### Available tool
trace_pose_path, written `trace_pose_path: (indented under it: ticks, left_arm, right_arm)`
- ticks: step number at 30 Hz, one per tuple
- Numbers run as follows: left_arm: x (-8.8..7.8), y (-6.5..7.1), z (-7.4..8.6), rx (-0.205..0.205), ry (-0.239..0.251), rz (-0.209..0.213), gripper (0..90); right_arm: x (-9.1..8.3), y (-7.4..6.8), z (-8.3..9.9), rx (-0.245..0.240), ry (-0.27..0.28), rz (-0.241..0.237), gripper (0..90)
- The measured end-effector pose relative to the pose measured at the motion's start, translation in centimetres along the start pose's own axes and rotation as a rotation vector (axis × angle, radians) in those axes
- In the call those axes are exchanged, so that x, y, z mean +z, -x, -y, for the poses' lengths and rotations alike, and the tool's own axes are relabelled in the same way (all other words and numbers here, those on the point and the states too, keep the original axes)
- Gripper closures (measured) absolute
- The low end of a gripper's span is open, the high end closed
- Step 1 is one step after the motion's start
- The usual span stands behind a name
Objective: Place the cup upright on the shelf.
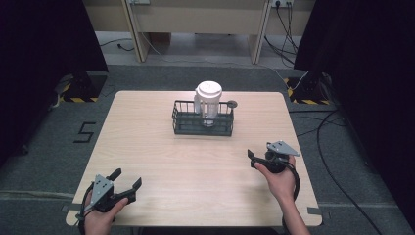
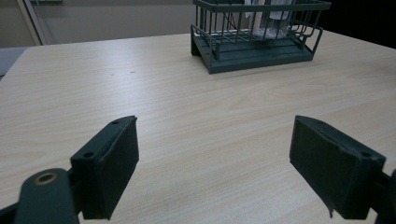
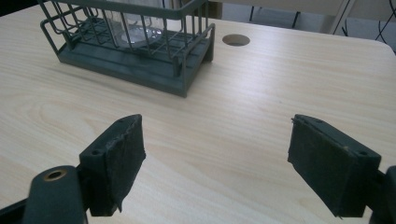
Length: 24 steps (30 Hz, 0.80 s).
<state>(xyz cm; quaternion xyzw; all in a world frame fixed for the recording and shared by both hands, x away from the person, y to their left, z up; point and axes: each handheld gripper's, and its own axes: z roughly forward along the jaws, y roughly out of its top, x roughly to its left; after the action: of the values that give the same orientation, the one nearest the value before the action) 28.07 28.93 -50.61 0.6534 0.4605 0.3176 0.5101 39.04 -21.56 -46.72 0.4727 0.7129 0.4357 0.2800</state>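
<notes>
Evidently the reach has not begun: the left gripper and right gripper rest near the table's near edge, jaws apart, empty. Next, one must travel far to the lidded cup standing in the wire basket.

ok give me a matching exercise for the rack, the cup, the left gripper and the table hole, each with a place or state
Things:
1. rack
2. cup
3. left gripper
4. table hole

Places or states:
A. open, at the table's near left corner
B. in the tabletop, just right of the rack
C. standing inside the rack
D. dark wire, on the table's far middle

Pairs: 1-D, 2-C, 3-A, 4-B
</notes>
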Motion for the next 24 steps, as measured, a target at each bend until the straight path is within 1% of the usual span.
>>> trace_pose_path:
  ticks: [7,10,17,19,23,24]
  left_arm:
    - [0.0,0.0,0.0,0.001,-0.001,-0.001,15.2]
    - [0.0,0.0,0.0,0.000,-0.001,-0.001,15.2]
    - [0.0,0.0,0.0,0.000,-0.001,-0.002,15.2]
    - [0.0,0.0,0.0,0.001,-0.002,-0.002,15.2]
    - [0.0,0.0,0.0,0.002,-0.002,-0.004,15.2]
    - [0.0,0.0,0.0,0.002,-0.003,-0.004,15.2]
  right_arm:
    - [-1.1,0.4,1.3,0.001,-0.003,0.010,20.3]
    - [-1.5,0.6,2.0,0.018,-0.006,0.015,20.6]
    - [-2.5,1.3,3.4,0.030,-0.007,0.032,21.0]
    - [-2.9,1.5,4.0,0.040,-0.009,0.038,21.1]
    - [-3.3,1.7,4.6,0.047,-0.010,0.044,21.2]
    - [-3.5,1.8,5.0,0.050,-0.004,0.048,21.4]
